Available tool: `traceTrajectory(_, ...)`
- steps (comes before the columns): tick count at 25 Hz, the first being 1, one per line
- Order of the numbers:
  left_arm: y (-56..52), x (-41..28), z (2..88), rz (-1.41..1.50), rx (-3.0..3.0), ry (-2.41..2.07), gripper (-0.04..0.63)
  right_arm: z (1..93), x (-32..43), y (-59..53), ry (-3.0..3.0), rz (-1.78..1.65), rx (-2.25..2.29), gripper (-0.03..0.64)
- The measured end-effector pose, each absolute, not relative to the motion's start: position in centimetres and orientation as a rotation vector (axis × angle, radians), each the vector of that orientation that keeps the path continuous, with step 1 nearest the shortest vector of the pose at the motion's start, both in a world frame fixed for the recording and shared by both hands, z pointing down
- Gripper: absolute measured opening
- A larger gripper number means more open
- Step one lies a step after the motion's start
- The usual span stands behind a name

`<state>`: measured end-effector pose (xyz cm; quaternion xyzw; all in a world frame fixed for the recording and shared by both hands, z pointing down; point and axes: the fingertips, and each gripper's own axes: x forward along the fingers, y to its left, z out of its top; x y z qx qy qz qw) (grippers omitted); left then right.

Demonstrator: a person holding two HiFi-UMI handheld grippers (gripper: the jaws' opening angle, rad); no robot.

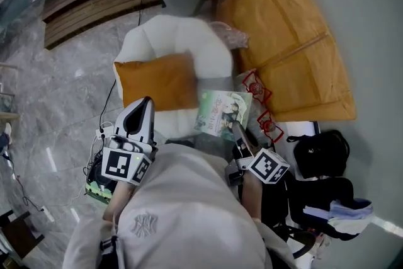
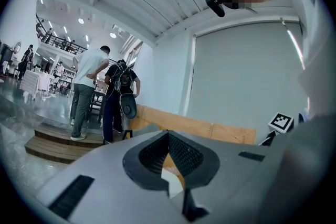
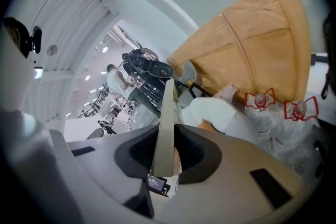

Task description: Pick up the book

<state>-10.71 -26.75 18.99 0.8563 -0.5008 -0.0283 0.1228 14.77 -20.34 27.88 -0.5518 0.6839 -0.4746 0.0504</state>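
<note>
Right gripper [image 1: 239, 130] clamped on the thin green illustrated book [image 1: 223, 111] above the white armchair [image 1: 182, 38]; left gripper [image 1: 145, 104] closed, empty; lift seemingly underway, next needs steady raising

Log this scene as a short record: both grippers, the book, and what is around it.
left gripper: jaws together, nothing between them
right gripper: closed on the book
book: cover up, gripped at its near edge
cushion: orange, lying on the armchair, left of the book
armchair: white
bags: clear with red print, right of the book
</note>
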Motion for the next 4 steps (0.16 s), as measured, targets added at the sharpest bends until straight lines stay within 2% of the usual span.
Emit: traceTrajectory(4,-26.19,-10.51,18.97,-0.090,2.495,-1.464,0.009,27.60,14.04,-20.56,2.148,-1.423,-1.687,0.083)
